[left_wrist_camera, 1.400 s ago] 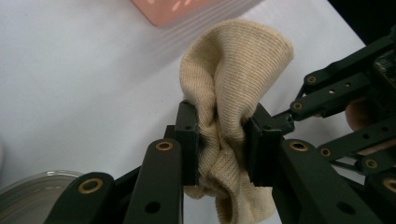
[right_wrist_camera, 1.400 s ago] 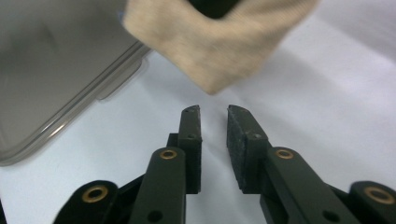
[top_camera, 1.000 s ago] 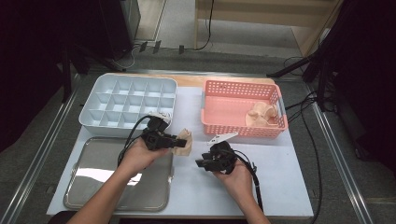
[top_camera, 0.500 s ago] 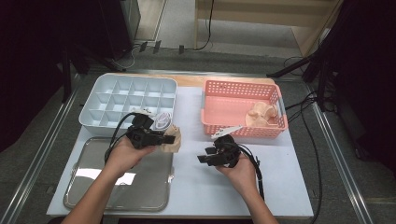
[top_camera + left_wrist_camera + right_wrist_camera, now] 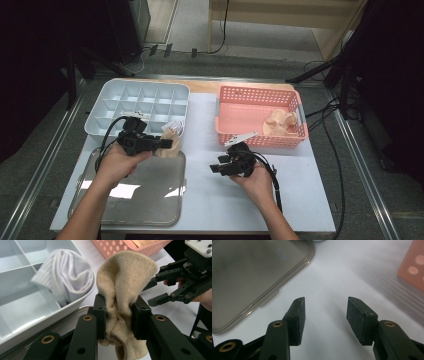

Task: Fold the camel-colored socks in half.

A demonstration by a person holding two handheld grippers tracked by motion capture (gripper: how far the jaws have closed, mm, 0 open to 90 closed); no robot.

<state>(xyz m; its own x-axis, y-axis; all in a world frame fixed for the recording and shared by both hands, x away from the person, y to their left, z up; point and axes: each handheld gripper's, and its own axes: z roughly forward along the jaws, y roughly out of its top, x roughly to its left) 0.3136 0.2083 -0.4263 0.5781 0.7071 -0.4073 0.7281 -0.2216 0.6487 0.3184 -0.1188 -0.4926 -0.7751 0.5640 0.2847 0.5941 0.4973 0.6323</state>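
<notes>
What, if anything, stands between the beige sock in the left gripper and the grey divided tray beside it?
Nothing visible blocks the way. The left gripper is clamped on the beige sock right beside the divided tray's near corner. That corner compartment already holds a white sock; the other compartments in view look free. The right gripper stands open, off to the side.

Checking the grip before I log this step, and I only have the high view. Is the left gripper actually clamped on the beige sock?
Observer: Yes. In the left gripper view both pads of the left gripper press into the bunched beige sock.
Operator: What's that pale thing in the divider tray beside it?
Observer: A white ribbed sock, lying in a compartment of the divider tray against its near wall.
Operator: And the right gripper, anything in it?
Observer: Nothing. The right gripper has just been opening; its jaws stand apart over bare white table, beside the metal tray corner.
</notes>
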